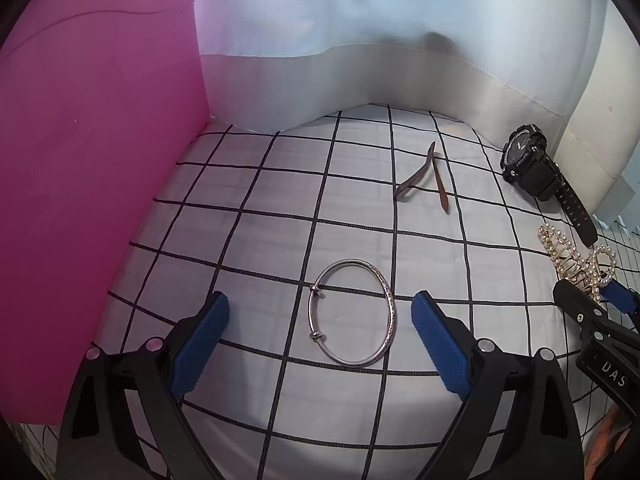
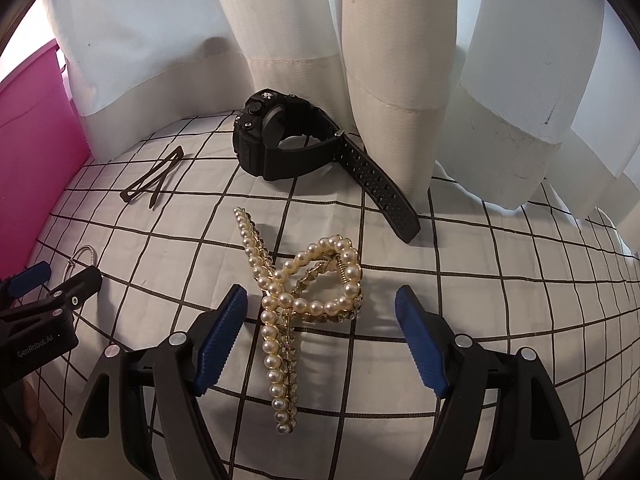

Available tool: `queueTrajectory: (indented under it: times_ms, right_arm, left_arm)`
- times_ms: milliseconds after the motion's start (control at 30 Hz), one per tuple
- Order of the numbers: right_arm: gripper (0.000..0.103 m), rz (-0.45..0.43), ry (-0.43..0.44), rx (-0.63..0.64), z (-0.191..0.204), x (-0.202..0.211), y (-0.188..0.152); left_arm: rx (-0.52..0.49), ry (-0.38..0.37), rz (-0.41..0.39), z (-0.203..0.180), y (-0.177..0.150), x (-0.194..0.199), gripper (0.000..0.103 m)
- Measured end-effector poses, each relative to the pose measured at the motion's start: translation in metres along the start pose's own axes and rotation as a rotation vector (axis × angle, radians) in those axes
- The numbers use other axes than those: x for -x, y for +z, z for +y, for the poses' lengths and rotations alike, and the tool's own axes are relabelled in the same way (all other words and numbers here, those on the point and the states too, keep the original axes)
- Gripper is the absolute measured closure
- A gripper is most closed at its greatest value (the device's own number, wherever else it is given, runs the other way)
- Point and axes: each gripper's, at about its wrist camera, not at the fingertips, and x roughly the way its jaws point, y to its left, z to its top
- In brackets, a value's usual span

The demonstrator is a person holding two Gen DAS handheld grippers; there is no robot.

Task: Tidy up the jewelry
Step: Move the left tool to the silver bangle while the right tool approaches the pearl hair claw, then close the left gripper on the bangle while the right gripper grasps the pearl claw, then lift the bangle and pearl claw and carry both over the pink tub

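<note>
A silver bangle [image 1: 352, 312] lies flat on the checked cloth [image 1: 240, 240]. My left gripper [image 1: 320, 312] is open, its blue pads on either side of the bangle, apart from it. A pearl hair claw [image 2: 304, 304] lies on the cloth between the open blue pads of my right gripper [image 2: 320, 308], untouched. A black sport watch [image 2: 280, 148] lies further back with its strap stretched right. A brown hair clip [image 2: 156, 178] lies at the back left. The claw [image 1: 576, 256], watch [image 1: 528, 160] and clip [image 1: 428, 178] also show in the left wrist view.
A pink box wall [image 1: 88, 184] stands along the left. White curtains [image 2: 400, 60] hang along the back, touching the cloth. The right gripper [image 1: 600, 320] shows at the right of the left view; the left gripper [image 2: 48, 292] shows at the left of the right view.
</note>
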Motion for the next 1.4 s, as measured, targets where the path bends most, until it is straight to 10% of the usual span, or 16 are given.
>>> queueTrajectory:
  times_ms: [267, 1400]
  right_arm:
    - [0.053, -0.013, 0.018, 0.025, 0.002, 0.010, -0.004]
    - [0.058, -0.039, 0.111, 0.024, -0.019, 0.079, 0.000]
  left_arm:
    - [-0.067, -0.027, -0.051, -0.021, -0.006, 0.015, 0.061]
    - [0.008, -0.033, -0.031, -0.018, 0.027, 0.074, 0.062]
